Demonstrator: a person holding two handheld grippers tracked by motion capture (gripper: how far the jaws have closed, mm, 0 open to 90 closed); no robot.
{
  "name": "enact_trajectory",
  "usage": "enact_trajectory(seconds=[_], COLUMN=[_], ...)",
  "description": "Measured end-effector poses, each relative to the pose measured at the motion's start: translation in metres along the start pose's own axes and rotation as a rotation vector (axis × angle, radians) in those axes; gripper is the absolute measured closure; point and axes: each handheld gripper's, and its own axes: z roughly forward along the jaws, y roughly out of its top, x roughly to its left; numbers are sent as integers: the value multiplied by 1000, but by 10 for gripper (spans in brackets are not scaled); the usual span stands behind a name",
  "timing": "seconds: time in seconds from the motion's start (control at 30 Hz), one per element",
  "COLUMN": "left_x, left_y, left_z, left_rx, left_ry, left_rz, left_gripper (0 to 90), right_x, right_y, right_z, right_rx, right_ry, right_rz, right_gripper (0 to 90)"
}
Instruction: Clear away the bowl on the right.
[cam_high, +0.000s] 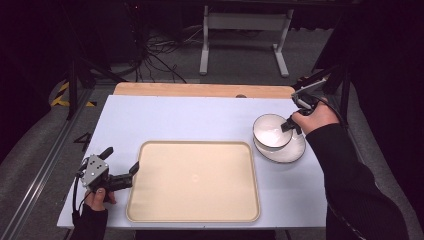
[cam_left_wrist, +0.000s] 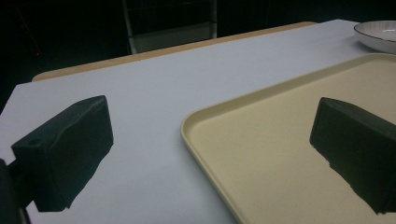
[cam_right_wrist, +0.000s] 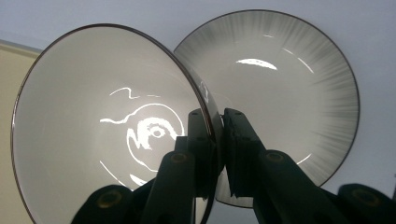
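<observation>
One white table carried one beige tray, empty, at its near middle. Right of the tray lay one shallow plate, with one bowl tilted above it, lifted by its rim. The right gripper pinched that rim, jaws narrow; the right gripper view showed a dark edge line on the bowl and the grey-streaked plate. The left gripper stood wide and empty at the tray's left edge.

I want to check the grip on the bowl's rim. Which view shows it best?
The right gripper view: the right gripper pinches the bowl rim close up, above the plate. The high view shows the bowl small, the grip half hidden by the hand.
</observation>
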Motion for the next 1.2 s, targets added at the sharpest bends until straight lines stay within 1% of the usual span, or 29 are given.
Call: enact_trajectory(seconds=[0.1, 0.13, 0.5, 0.63, 0.9, 1.03, 1.2], left_x=[0, 0, 0, 0, 0, 0, 0], left_y=[0, 0, 0, 0, 0, 0, 0], left_z=[0, 0, 0, 0, 0, 0, 0], left_rx=[0, 0, 1, 1, 0, 0, -1], left_ry=[0, 0, 1, 2, 0, 0, 0], left_rz=[0, 0, -1, -1, 0, 0, 1], left_gripper=[2, 1, 1, 1, 1, 2, 2], right_x=[10, 10, 44, 56, 84, 95, 110], right_y=[0, 0, 2, 2, 1, 1, 2], right_z=[1, 1, -1, 0, 4, 6, 8], right_rx=[5, 5, 19, 22, 32, 34, 39], right_ry=[21, 21, 49, 60, 87, 96, 123], right_rz=[-16, -16, -81, -92, -152, -172, -190], right_gripper=[816, 816, 813, 810, 810, 809, 807])
